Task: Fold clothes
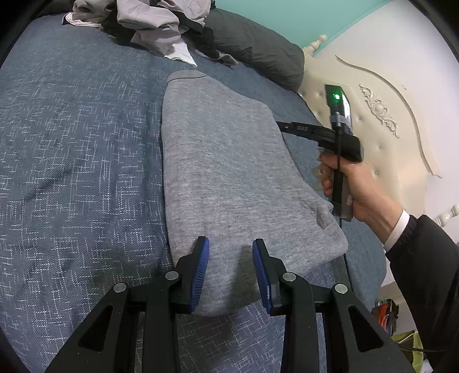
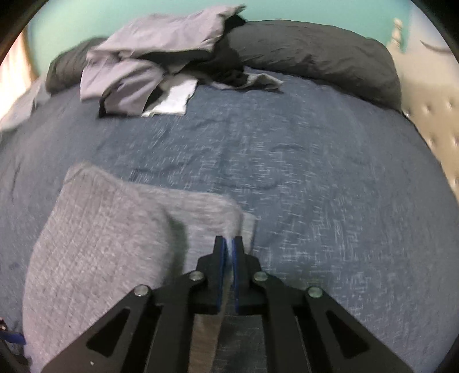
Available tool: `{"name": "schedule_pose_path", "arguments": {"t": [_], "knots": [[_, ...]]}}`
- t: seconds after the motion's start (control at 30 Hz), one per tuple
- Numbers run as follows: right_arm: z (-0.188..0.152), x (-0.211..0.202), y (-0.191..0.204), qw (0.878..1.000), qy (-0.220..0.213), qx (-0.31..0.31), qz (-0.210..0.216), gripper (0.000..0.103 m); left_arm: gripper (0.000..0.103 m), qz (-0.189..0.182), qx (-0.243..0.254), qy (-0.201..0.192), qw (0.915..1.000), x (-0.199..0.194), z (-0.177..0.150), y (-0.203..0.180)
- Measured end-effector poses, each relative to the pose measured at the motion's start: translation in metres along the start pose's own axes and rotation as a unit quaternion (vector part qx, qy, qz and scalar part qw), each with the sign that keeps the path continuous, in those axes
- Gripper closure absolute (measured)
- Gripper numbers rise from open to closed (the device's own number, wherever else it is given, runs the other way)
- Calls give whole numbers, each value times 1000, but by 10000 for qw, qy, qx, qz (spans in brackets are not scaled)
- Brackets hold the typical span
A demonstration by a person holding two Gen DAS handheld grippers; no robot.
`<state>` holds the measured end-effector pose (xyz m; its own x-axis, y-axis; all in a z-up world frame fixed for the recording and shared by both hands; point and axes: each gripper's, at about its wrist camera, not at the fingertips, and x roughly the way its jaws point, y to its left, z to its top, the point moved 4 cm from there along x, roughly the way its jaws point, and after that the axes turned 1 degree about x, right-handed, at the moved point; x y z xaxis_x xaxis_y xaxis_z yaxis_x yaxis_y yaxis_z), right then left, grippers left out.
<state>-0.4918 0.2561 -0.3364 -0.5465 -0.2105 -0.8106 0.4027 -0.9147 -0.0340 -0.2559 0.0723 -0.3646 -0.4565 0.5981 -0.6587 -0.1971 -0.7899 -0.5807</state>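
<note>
A grey knit garment [image 1: 226,160] lies folded into a long strip on the blue bed cover [image 1: 80,149]. My left gripper [image 1: 231,258] is open and hovers over the strip's near end, with one blue pad on each side and nothing pinched. A hand holds my right gripper [image 1: 287,126] at the garment's right edge. In the blurred right wrist view, the right gripper [image 2: 228,244] is shut on a fold of the grey garment [image 2: 94,244]. The fabric runs between the pads and lifts slightly off the cover.
A loose pile of grey, black and white clothes [image 1: 149,25] [image 2: 143,66] sits at the back of the bed against dark pillows [image 1: 258,43] [image 2: 315,48]. A cream tufted headboard [image 1: 373,114] borders the right side. A dark sleeve [image 1: 424,258] reaches in from the right.
</note>
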Motion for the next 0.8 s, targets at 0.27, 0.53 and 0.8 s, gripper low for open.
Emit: {"name": "schedule_pose_path", "arguments": {"t": [0.27,0.53,0.8], "knots": [[-9,-57,-11,9952,-139,335,905,96,69,65,-9,29,10000,-3,2,-4],[-60,-96,51,9797,491,-125,1941,96,68,111,-24,-51,9999,-10,10,-15],[-106,-82,63,9808,1070,-64,1632,96,69,266,4,110,9996,-1,0,-18]]}}
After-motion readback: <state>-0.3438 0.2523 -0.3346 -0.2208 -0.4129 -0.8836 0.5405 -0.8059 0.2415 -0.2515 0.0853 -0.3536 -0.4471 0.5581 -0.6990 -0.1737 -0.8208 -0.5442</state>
